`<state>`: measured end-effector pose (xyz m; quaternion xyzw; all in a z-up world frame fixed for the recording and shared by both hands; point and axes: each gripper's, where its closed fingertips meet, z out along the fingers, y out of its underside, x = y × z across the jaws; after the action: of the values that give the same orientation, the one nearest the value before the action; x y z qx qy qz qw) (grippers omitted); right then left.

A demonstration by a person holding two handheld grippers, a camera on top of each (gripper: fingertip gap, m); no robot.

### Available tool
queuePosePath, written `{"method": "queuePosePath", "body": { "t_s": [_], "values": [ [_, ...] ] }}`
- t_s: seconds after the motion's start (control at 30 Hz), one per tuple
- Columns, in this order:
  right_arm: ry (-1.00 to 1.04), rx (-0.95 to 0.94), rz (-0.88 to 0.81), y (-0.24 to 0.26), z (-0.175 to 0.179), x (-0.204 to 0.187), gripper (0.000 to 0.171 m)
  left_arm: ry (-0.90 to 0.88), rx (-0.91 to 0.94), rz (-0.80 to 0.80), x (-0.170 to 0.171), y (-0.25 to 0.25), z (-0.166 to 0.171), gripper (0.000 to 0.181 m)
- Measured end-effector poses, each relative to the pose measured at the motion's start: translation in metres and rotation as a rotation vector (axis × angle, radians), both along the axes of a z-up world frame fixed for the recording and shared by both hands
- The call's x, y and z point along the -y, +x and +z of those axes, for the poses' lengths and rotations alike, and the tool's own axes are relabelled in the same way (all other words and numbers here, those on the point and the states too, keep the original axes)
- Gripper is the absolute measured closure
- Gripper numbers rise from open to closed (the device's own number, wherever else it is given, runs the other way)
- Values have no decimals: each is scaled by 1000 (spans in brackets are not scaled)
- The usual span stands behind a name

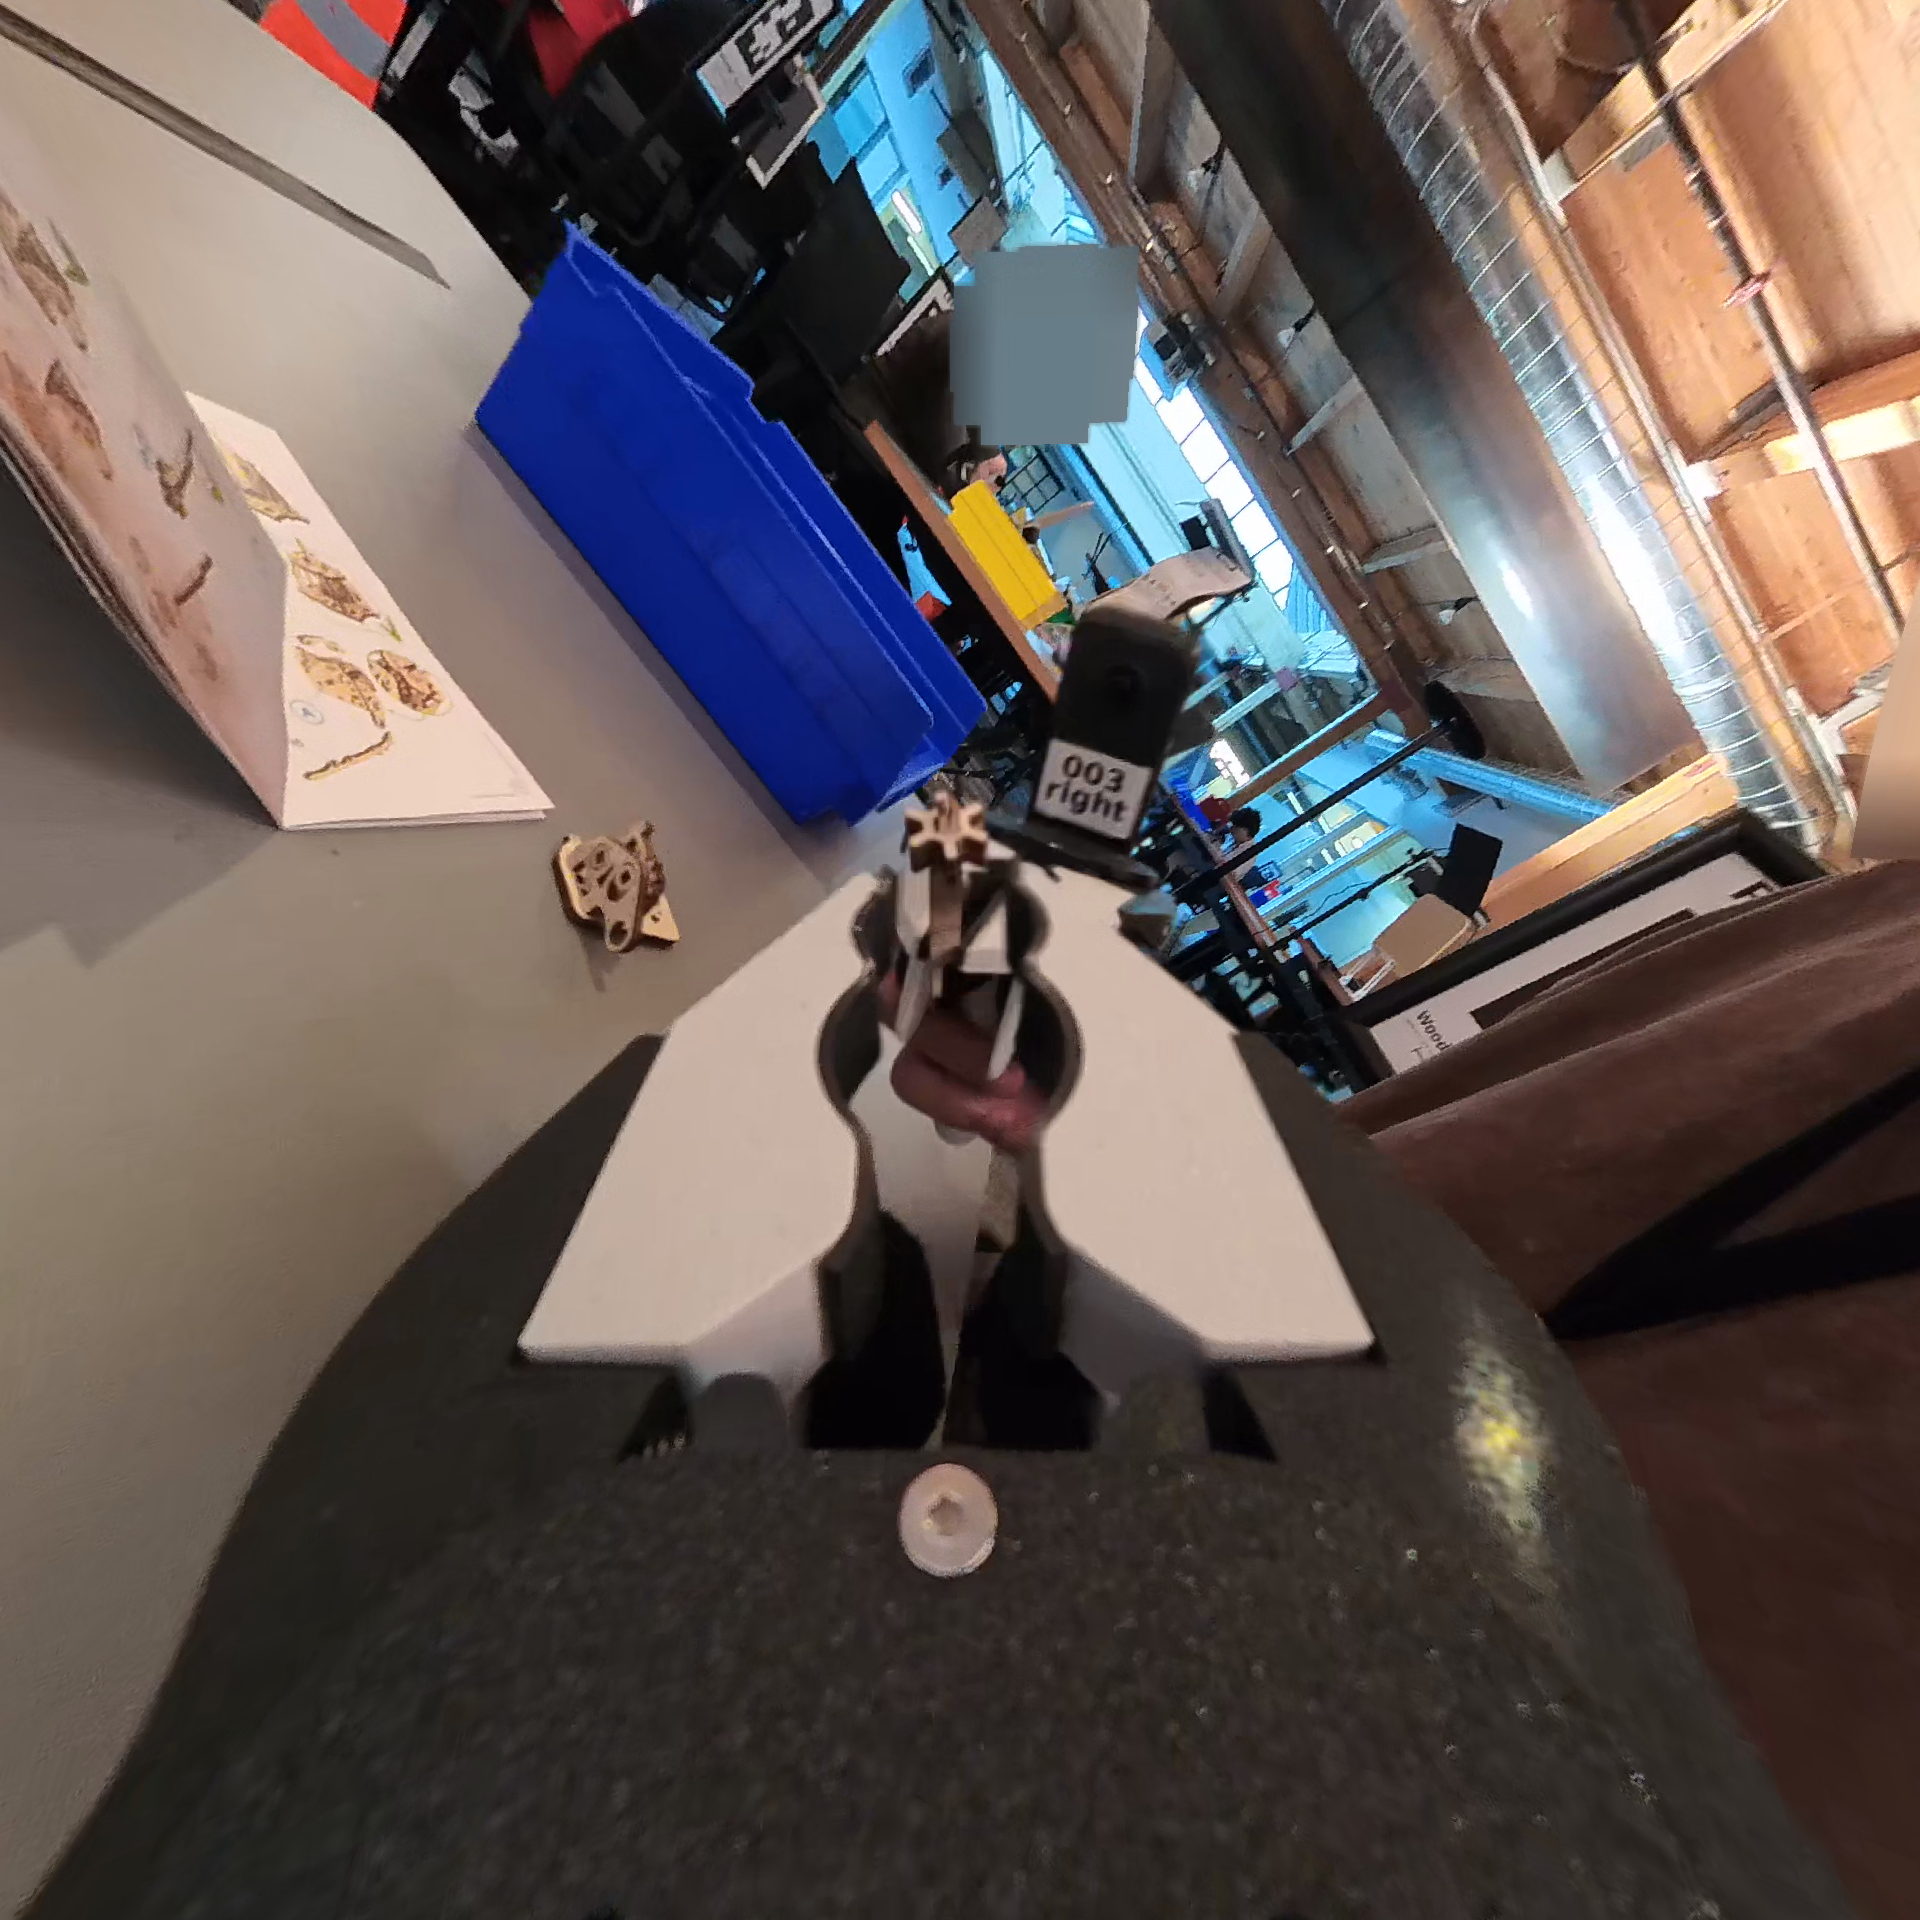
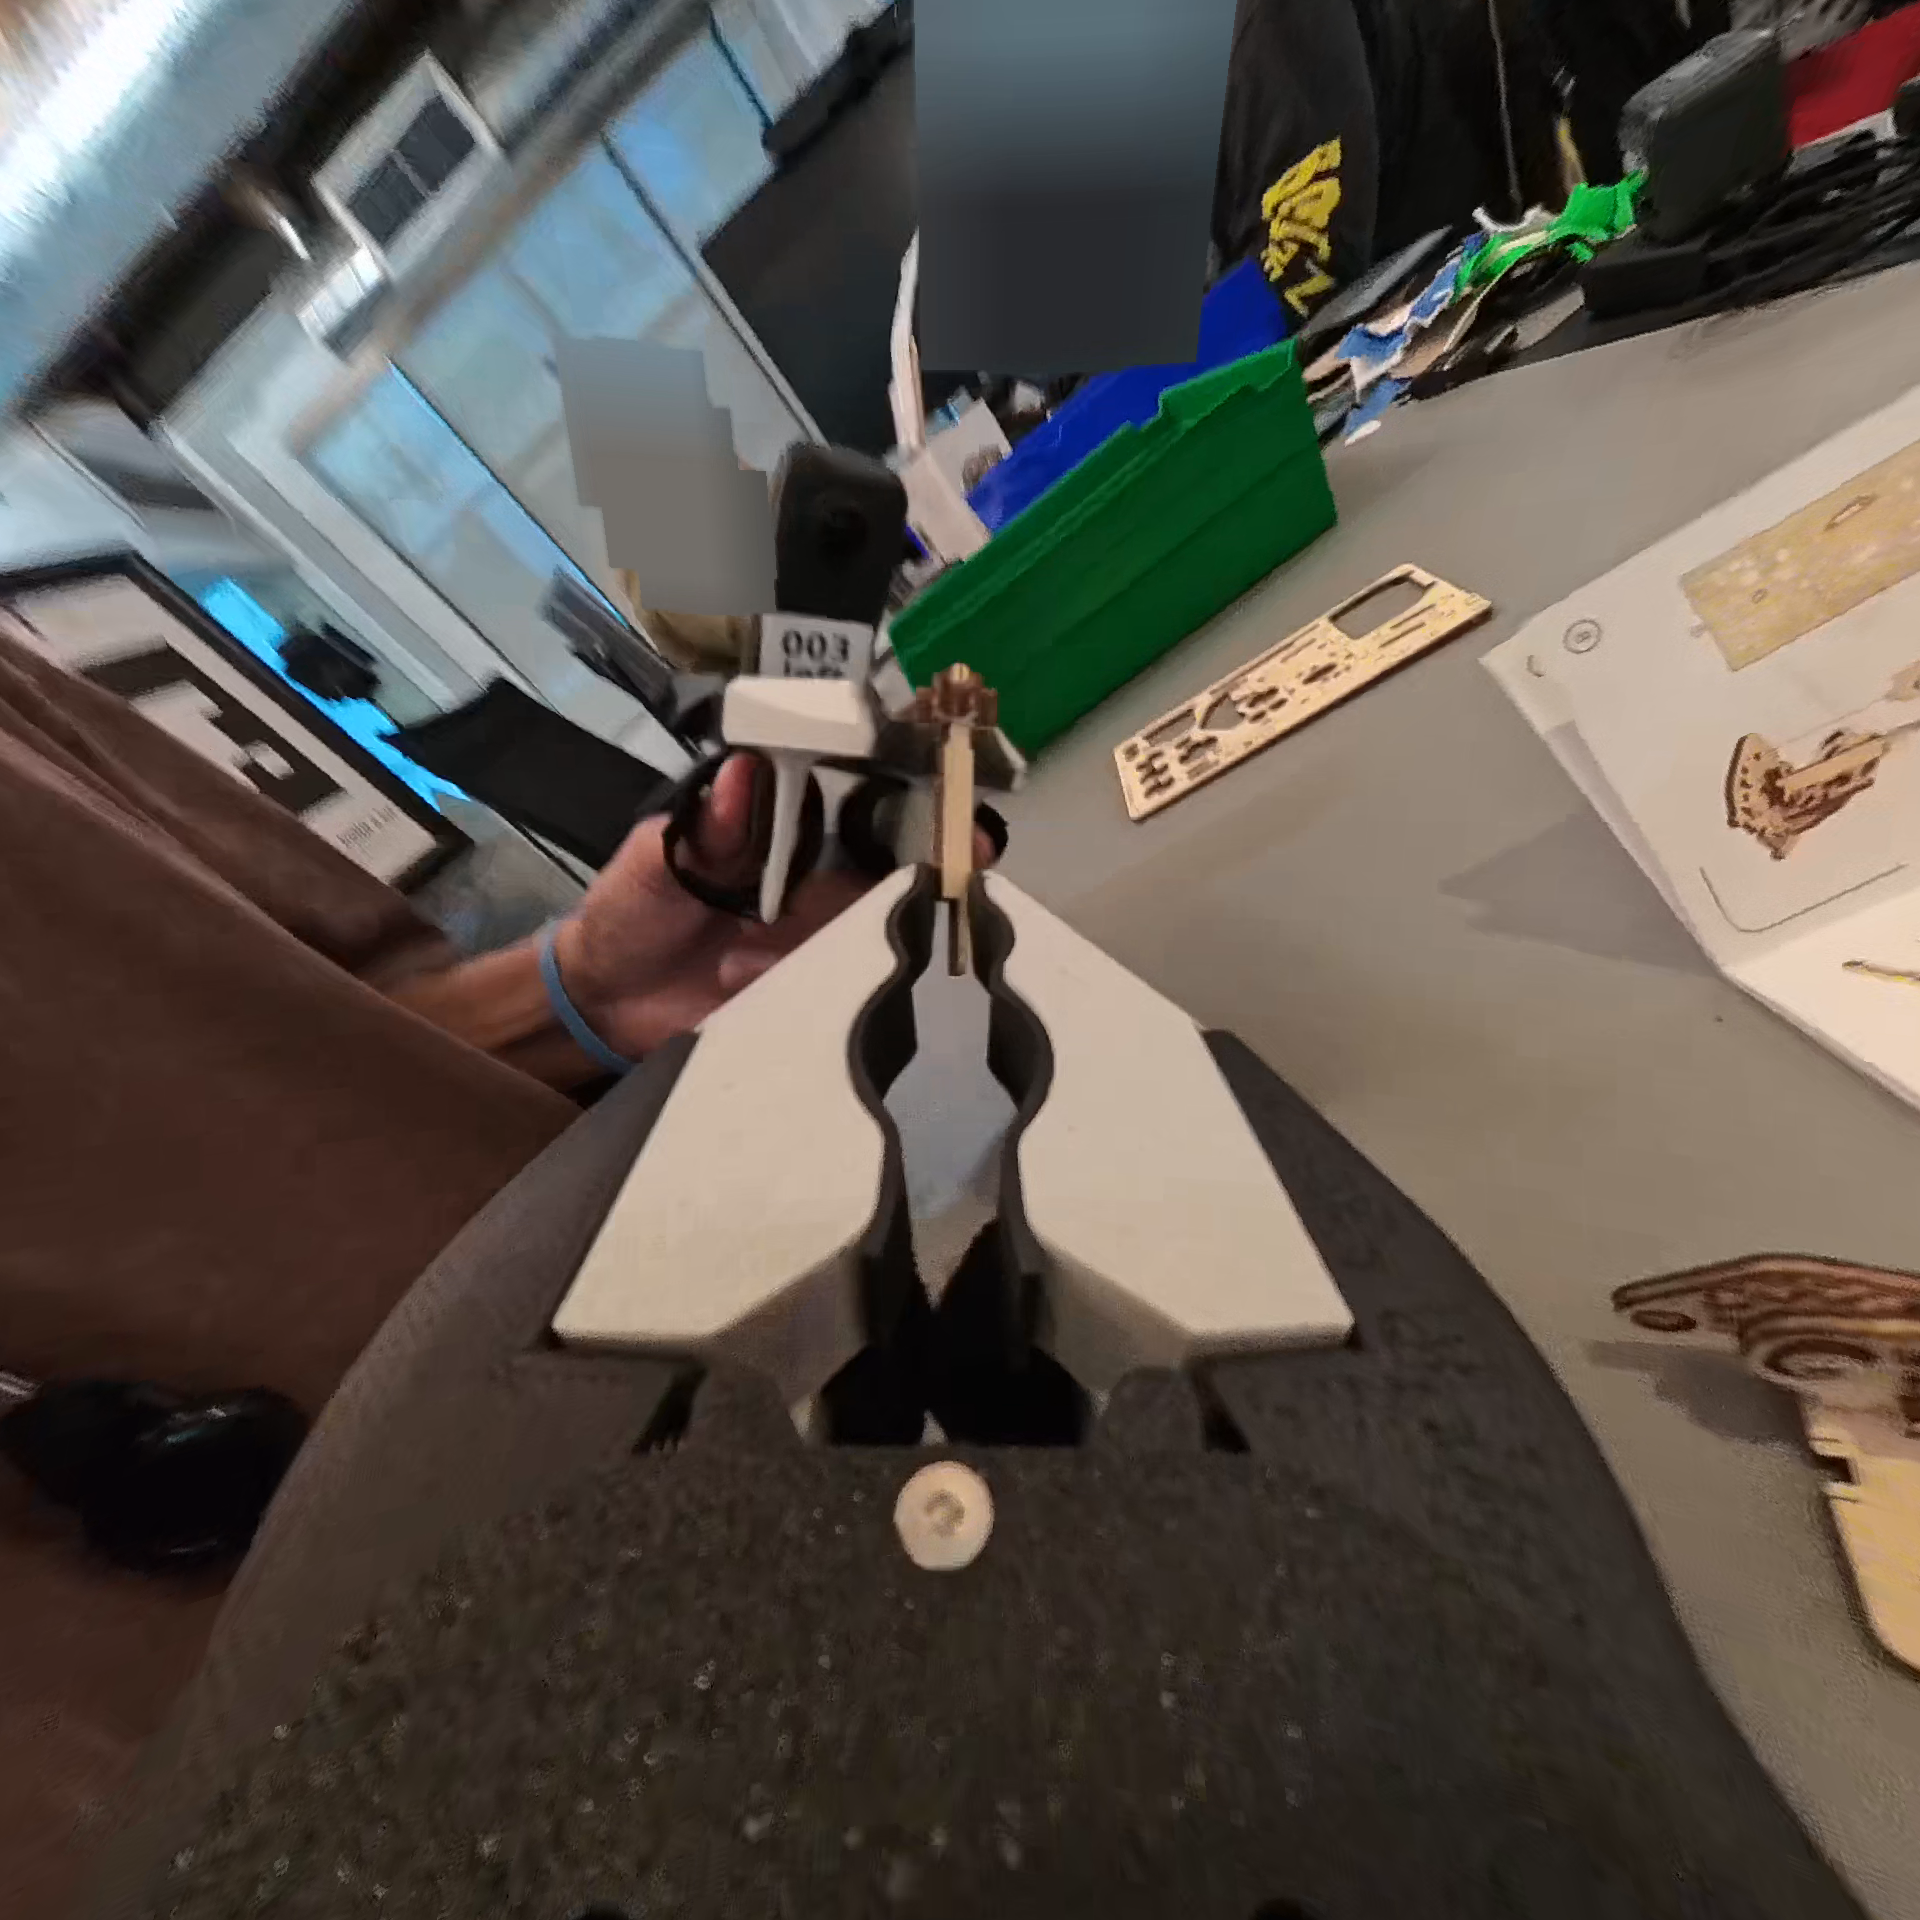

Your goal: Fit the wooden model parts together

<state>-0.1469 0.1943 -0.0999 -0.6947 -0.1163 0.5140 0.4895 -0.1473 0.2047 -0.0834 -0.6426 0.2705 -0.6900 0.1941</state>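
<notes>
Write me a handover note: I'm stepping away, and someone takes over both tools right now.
Right tool: shut on the wooden axle, which has a small gear at its far end, held above the table.
Left tool: fingers flank the gear end; whether it grips is unclear.
On the table: small wooden subassembly, larger wooden assembly, cut-out sheet, open instruction booklet.
Done: gear seems seated on the axle.
Left: fit the axle into the model.
</notes>
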Motion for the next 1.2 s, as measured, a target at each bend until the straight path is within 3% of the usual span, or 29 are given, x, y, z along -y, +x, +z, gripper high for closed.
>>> {"method": "queuePosePath", "body": {
  "t_s": [0.03,0.27,0.5,0.73,0.83,1.03,1.2],
  "values": [
    [-30,-70,-1,2,2,-1,166,-8,4,-1,-1,0,0,153],
    [-200,-567,73,-3,18,-3,166,-95,77,-32,9,12,3,154],
    [-152,-200,-123,-7,-4,-9,166,-145,41,25,6,13,-4,160],
    [5,71,-231,-5,3,-7,165,-240,108,36,1,10,-2,178],
    [70,15,-199,-4,19,-1,160,-267,238,6,-1,6,19,178],
    [-30,-318,-143,8,34,4,159,-166,358,6,-5,5,42,178],
    [-27,-340,-186,11,35,4,162,-169,369,-10,-1,14,42,177]
  ]
}}
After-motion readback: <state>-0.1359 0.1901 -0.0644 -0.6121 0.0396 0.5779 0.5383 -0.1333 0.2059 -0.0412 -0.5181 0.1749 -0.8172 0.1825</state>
